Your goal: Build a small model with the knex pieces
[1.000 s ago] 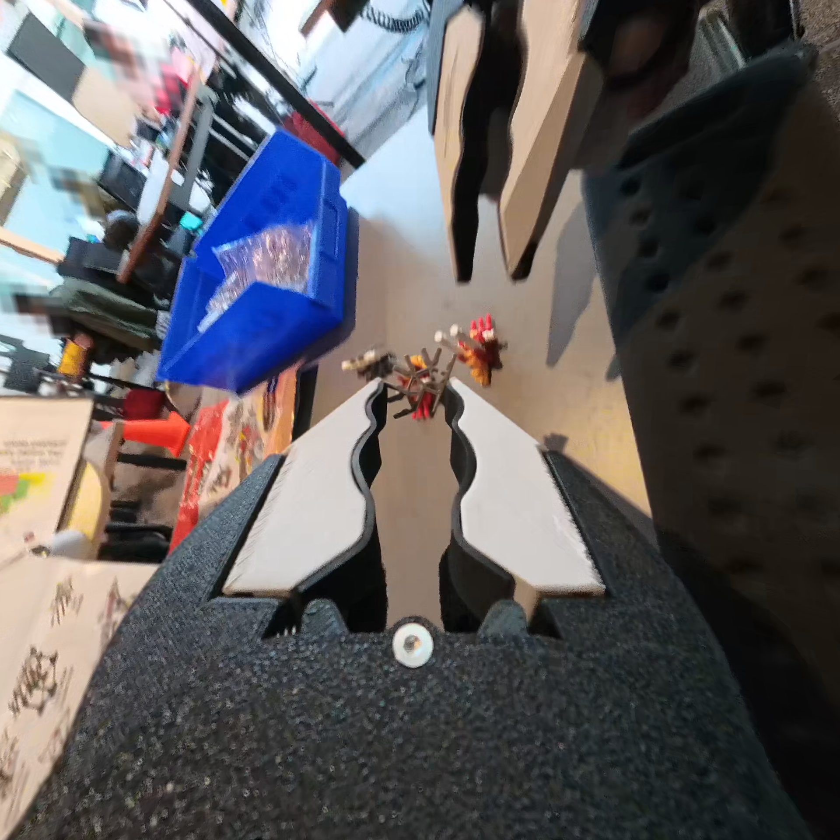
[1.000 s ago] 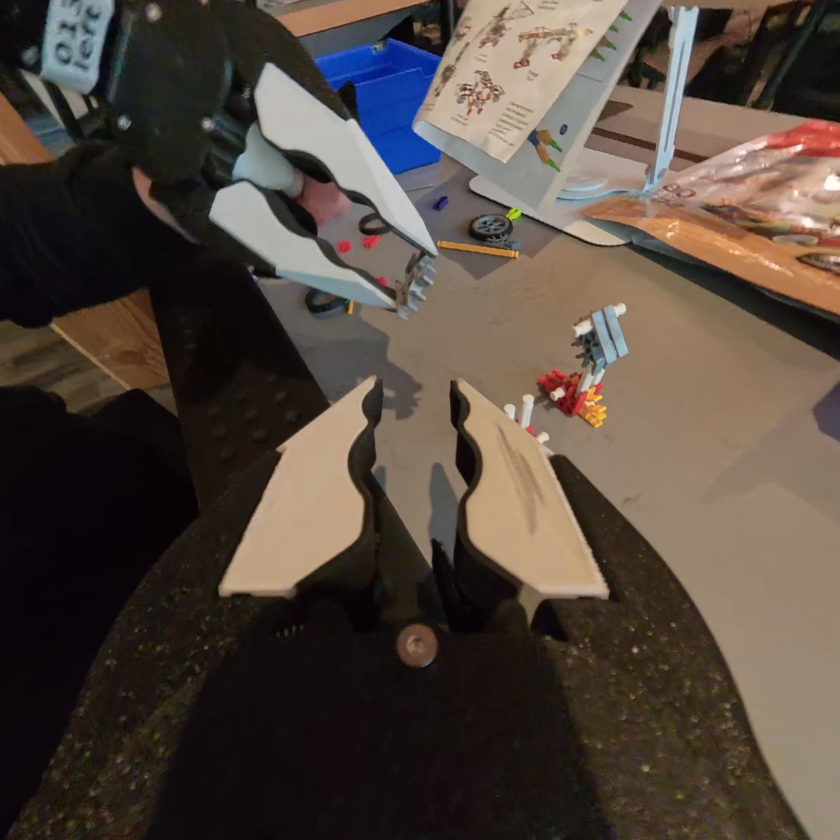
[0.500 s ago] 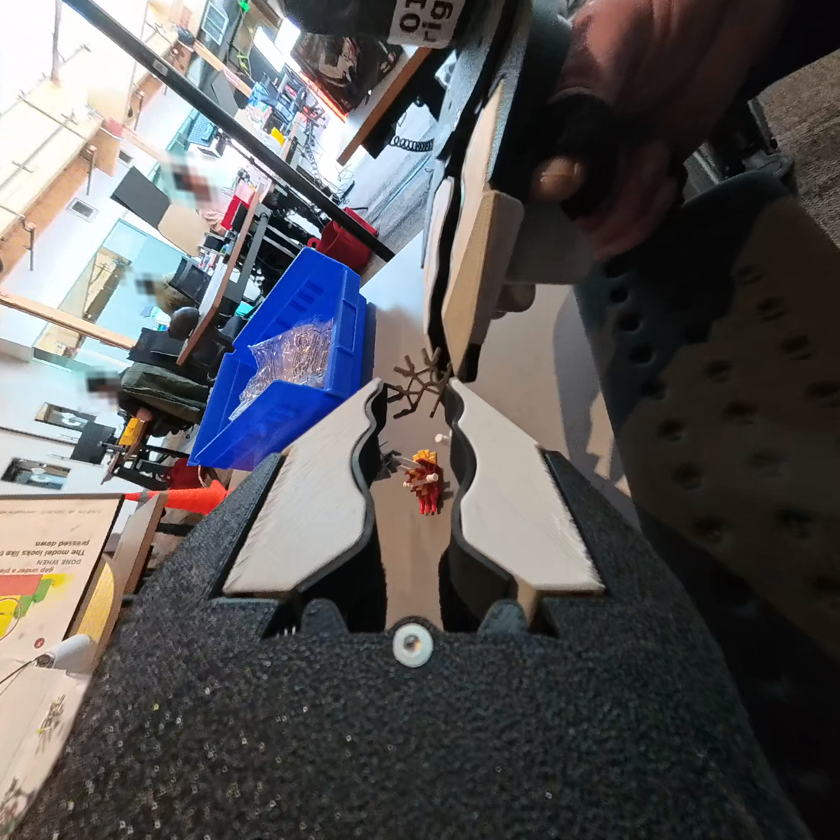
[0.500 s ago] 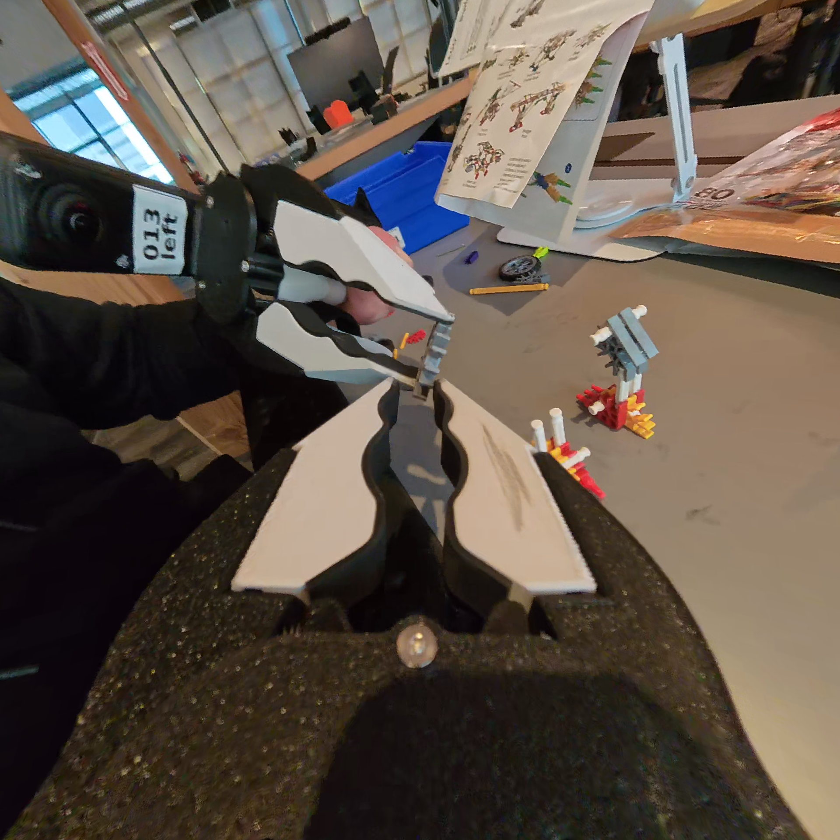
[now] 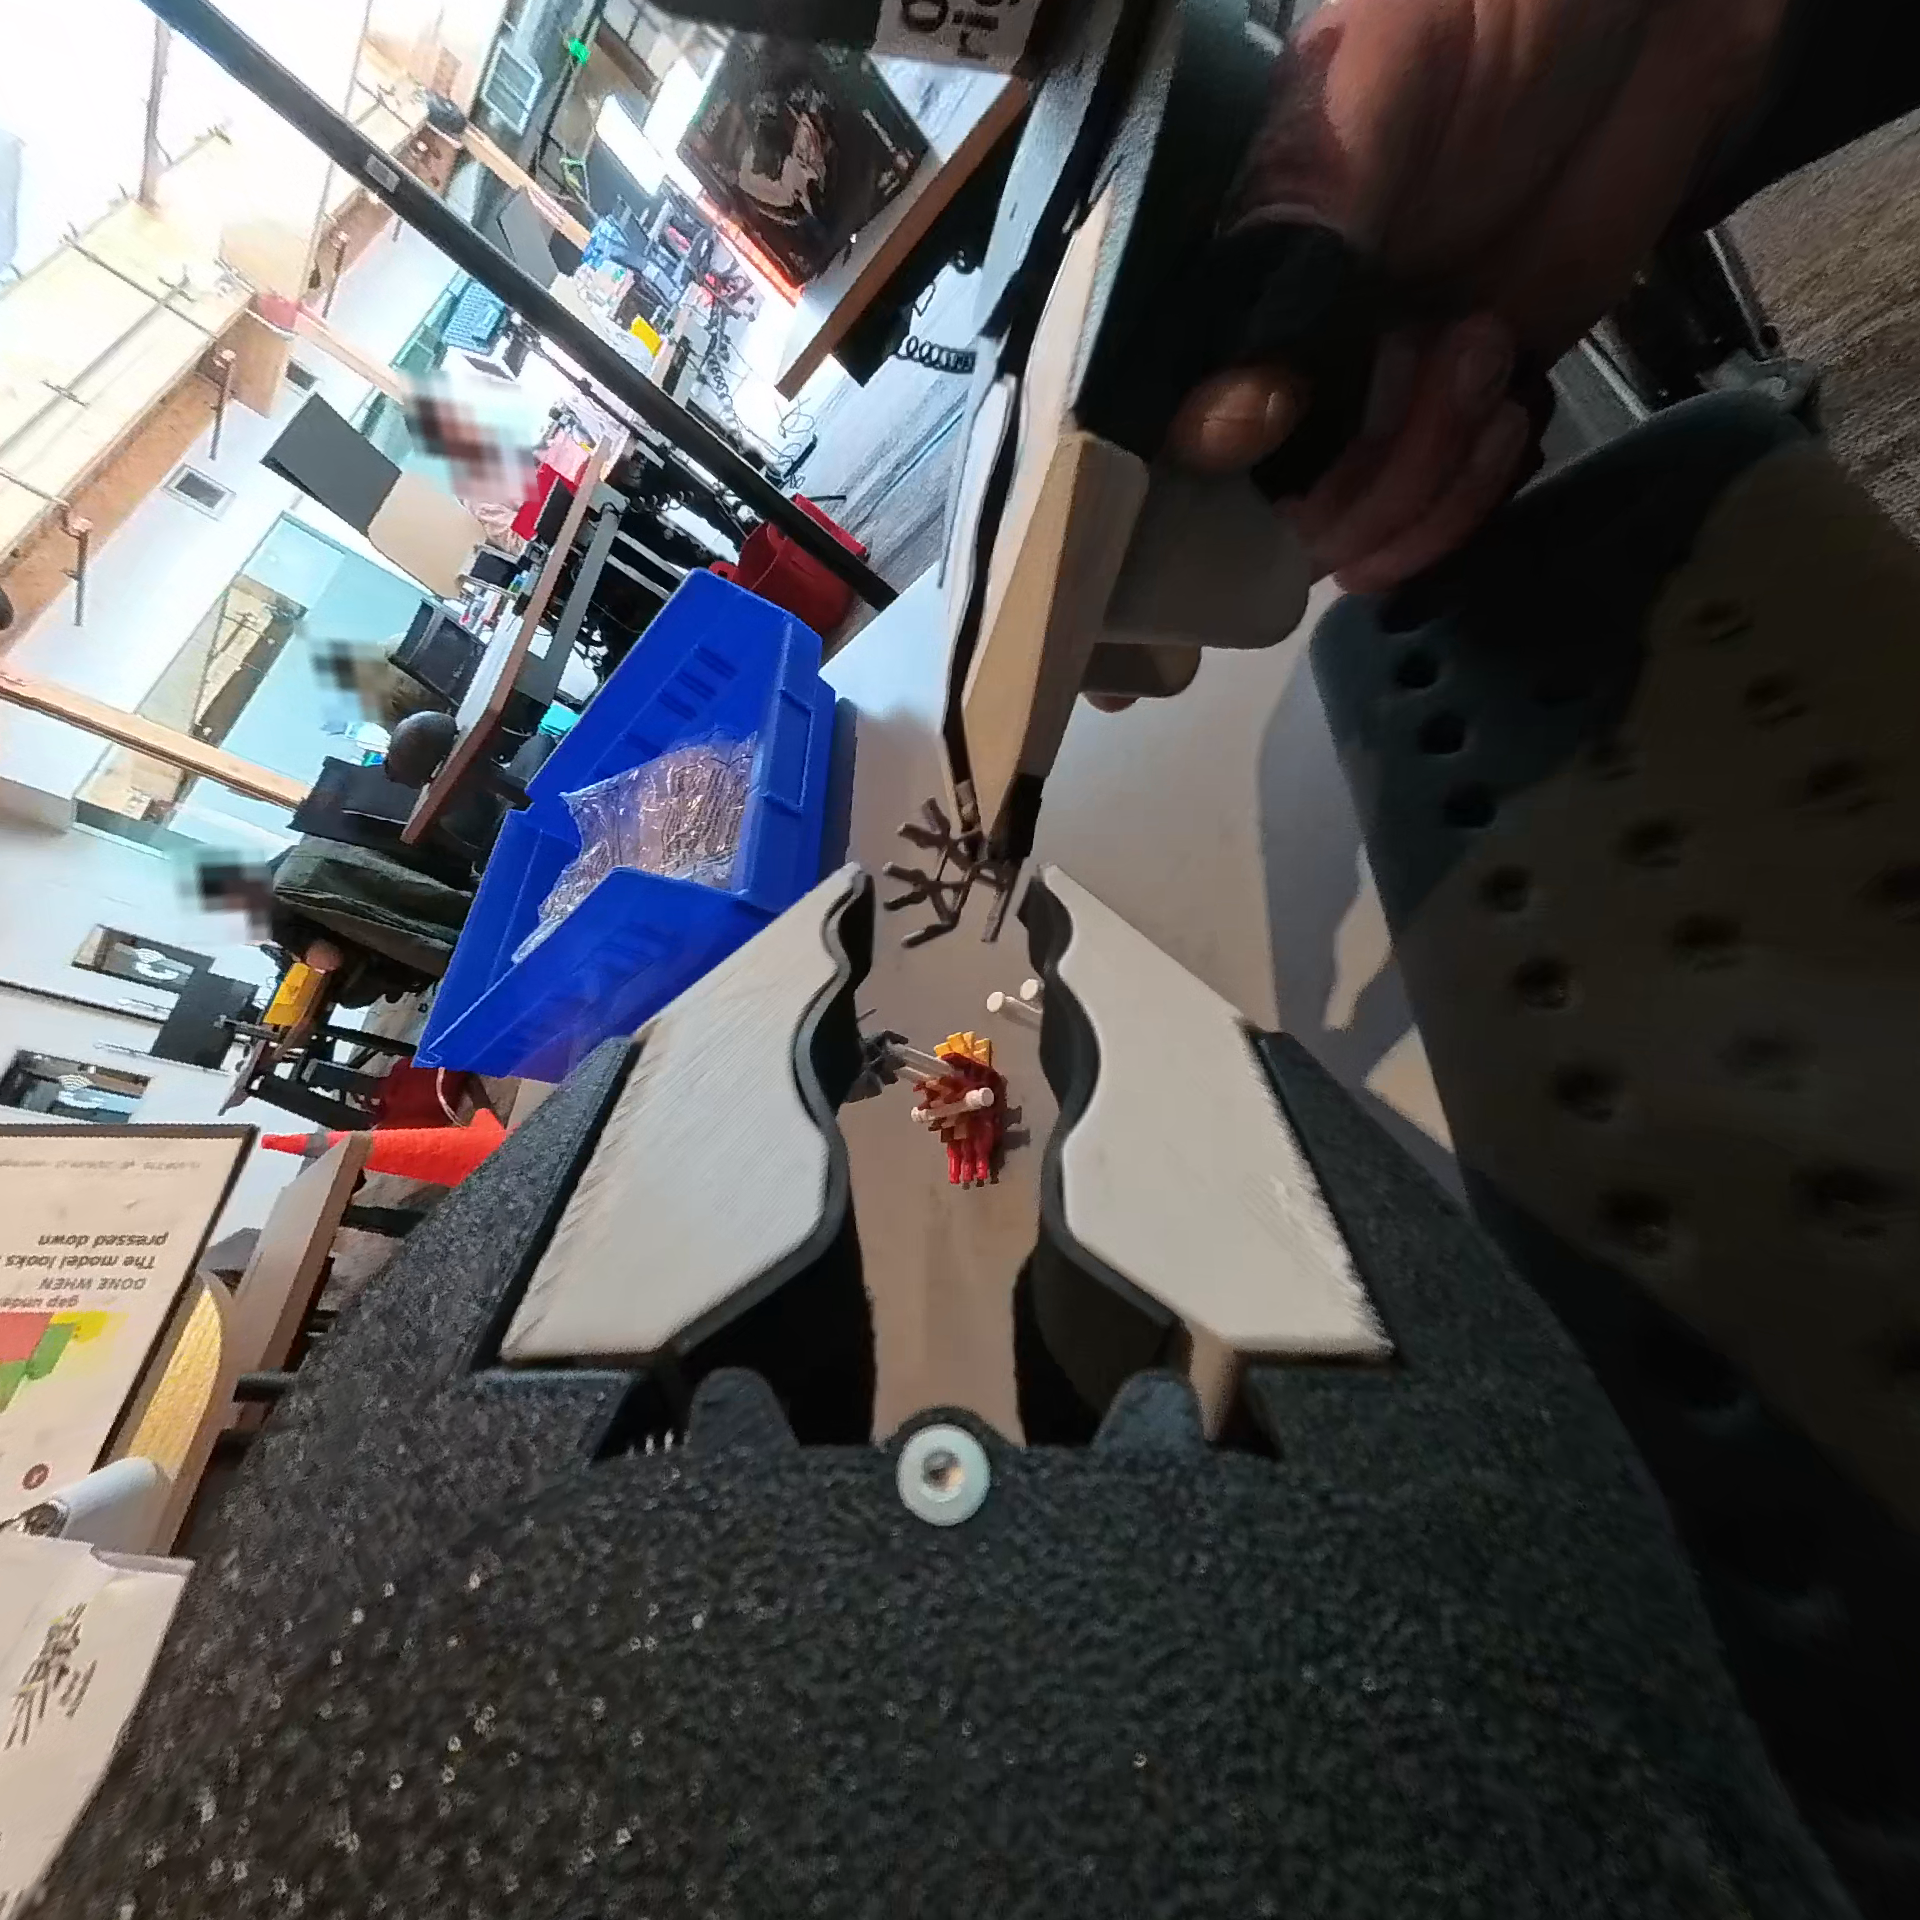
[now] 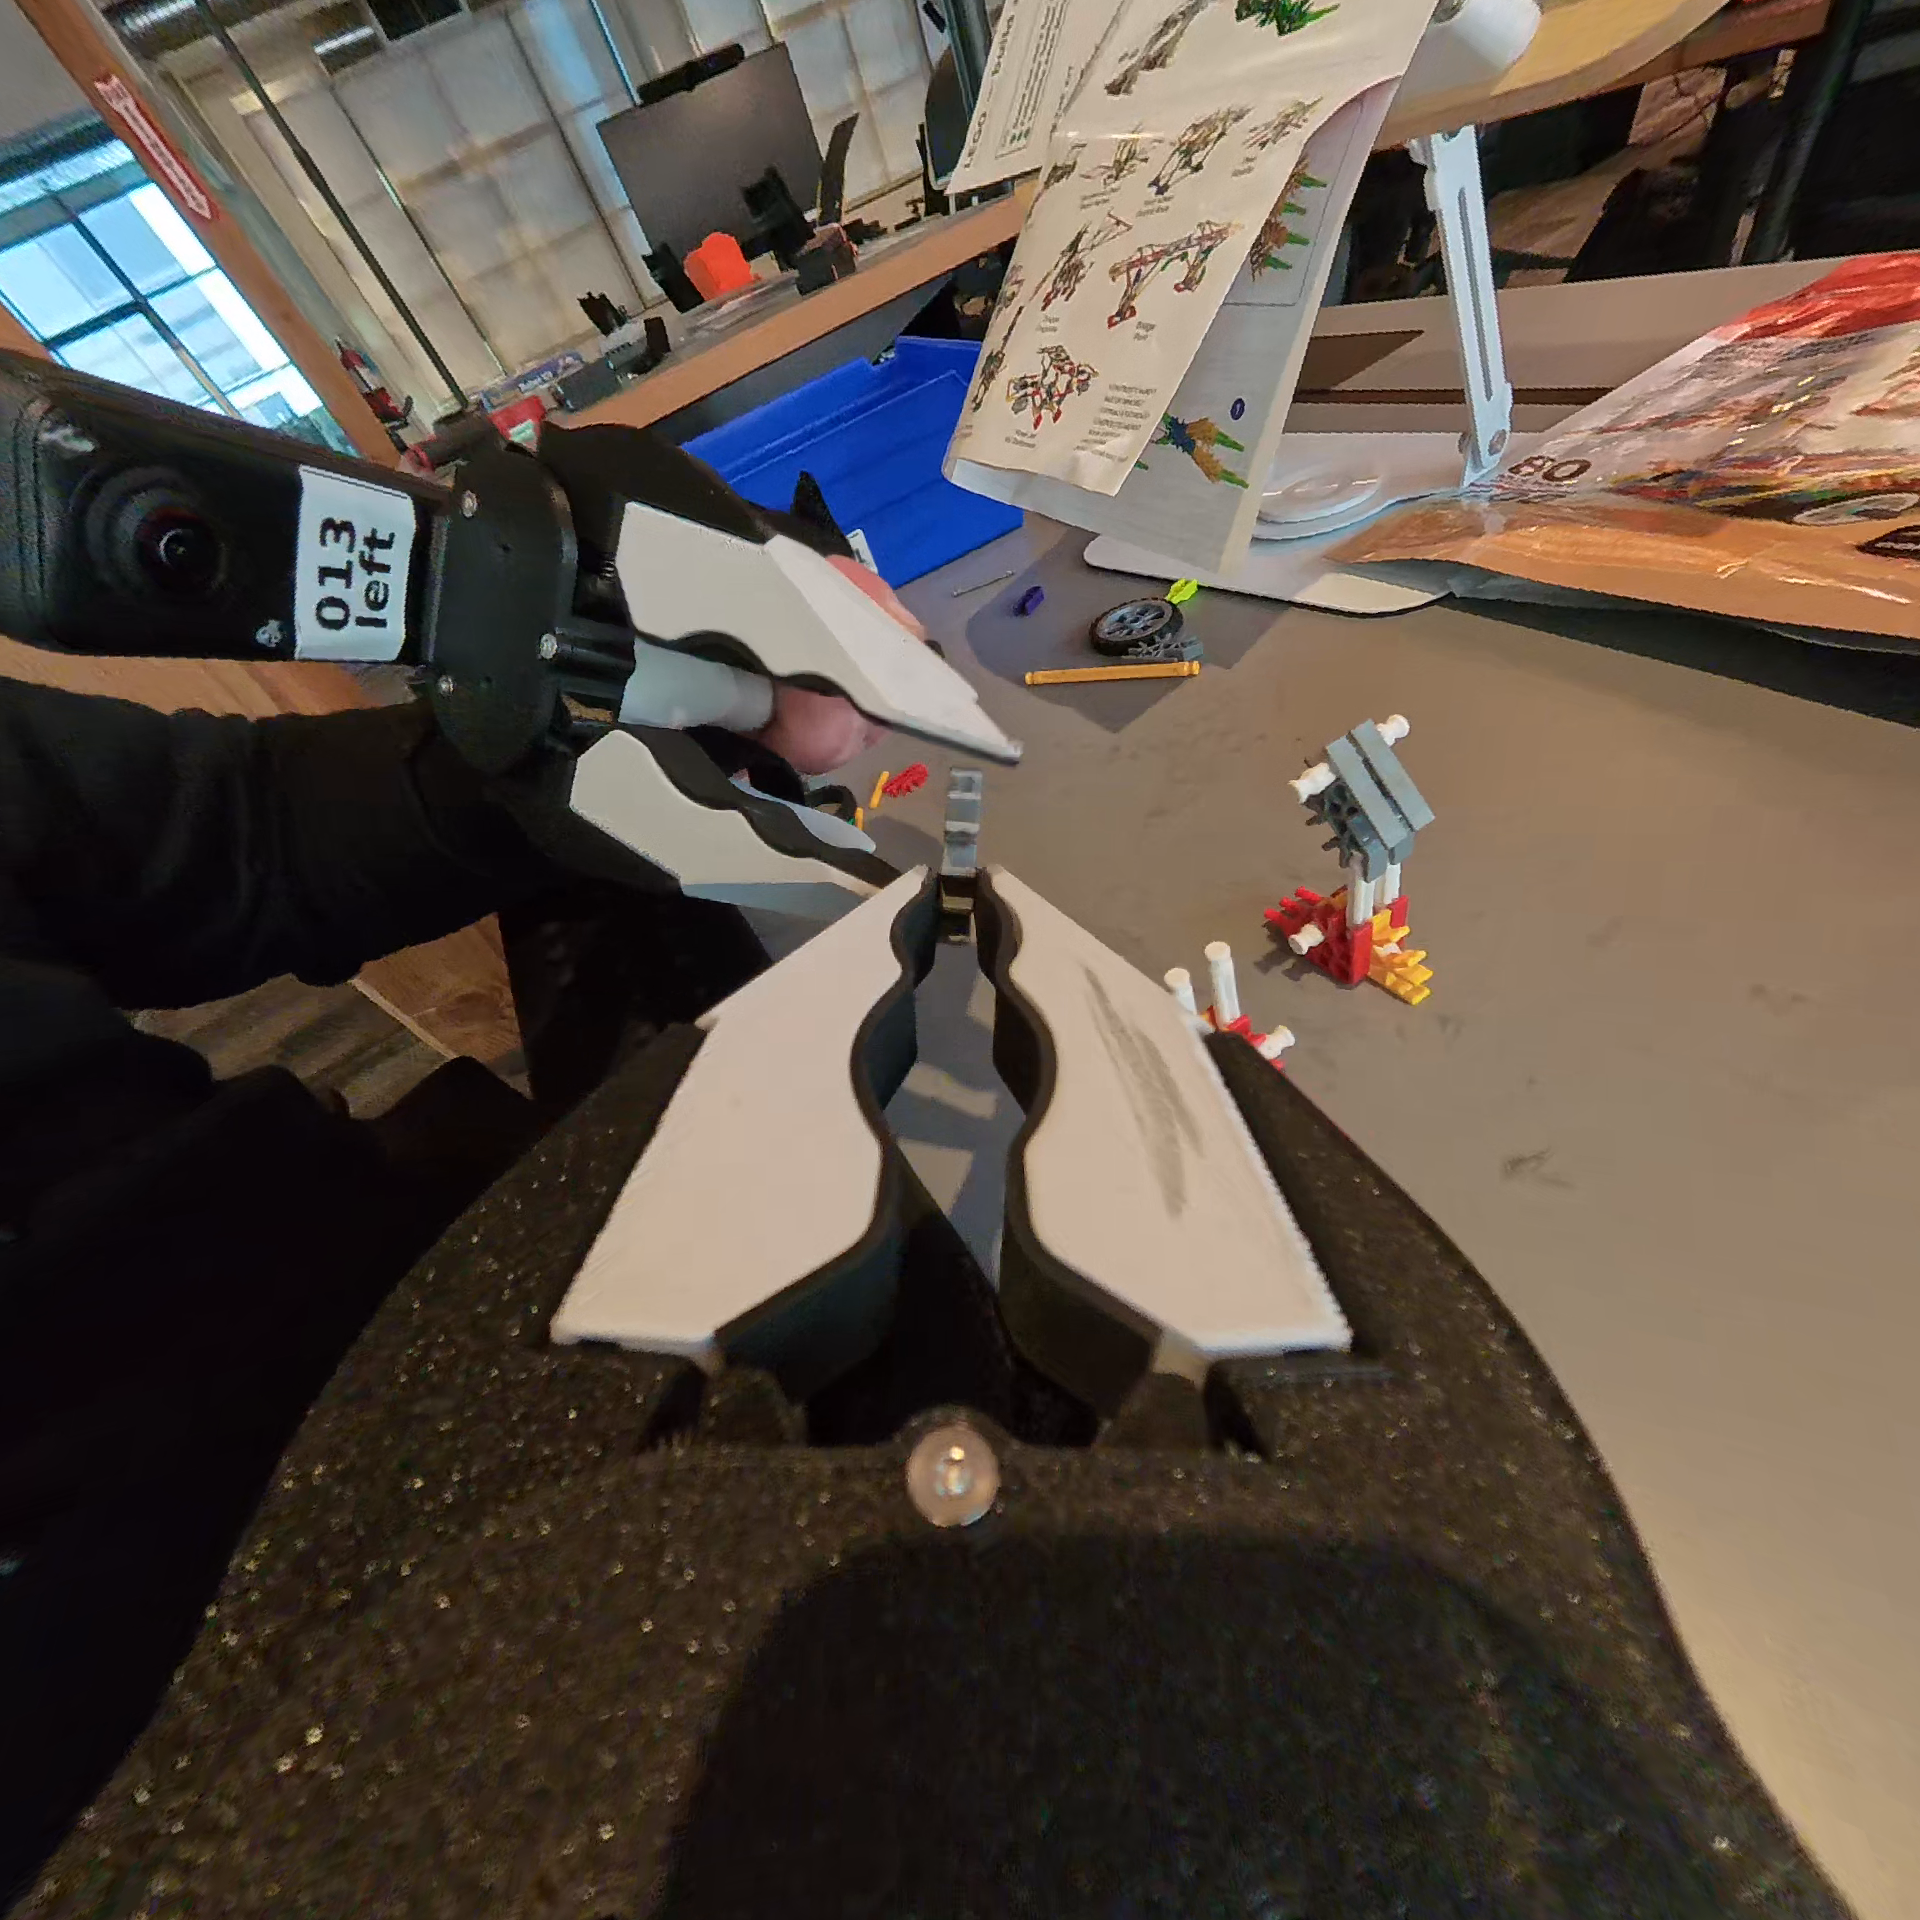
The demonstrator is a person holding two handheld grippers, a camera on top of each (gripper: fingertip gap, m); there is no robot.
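Note:
A small grey snowflake-shaped connector (image 6: pixel 963 821) is held in the air above the grey table (image 6: pixel 1558 1195). My right gripper (image 6: pixel 956 888) is shut on its lower end. In the left wrist view the right gripper (image 5: pixel 987 831) comes down from above onto the connector (image 5: pixel 925 883). My left gripper (image 5: pixel 948 888) is open, with its tips on either side of the connector and a thin gap showing. It also shows in the right wrist view (image 6: pixel 956 821), reaching in from the left.
A standing model (image 6: pixel 1351 883) of grey, white, red and yellow pieces and a smaller cluster (image 6: pixel 1226 1008) sit to the right. Farther back are a wheel (image 6: pixel 1138 623), a yellow rod (image 6: pixel 1112 675), a blue bin (image 6: pixel 862 457), an instruction sheet (image 6: pixel 1143 260) and a printed bag (image 6: pixel 1714 447). Less than 4 cm separates the two grippers' tips.
One second ago my left gripper held the connector alone. My right gripper rose to it and shut on it. My left gripper's jaws have since widened slightly.

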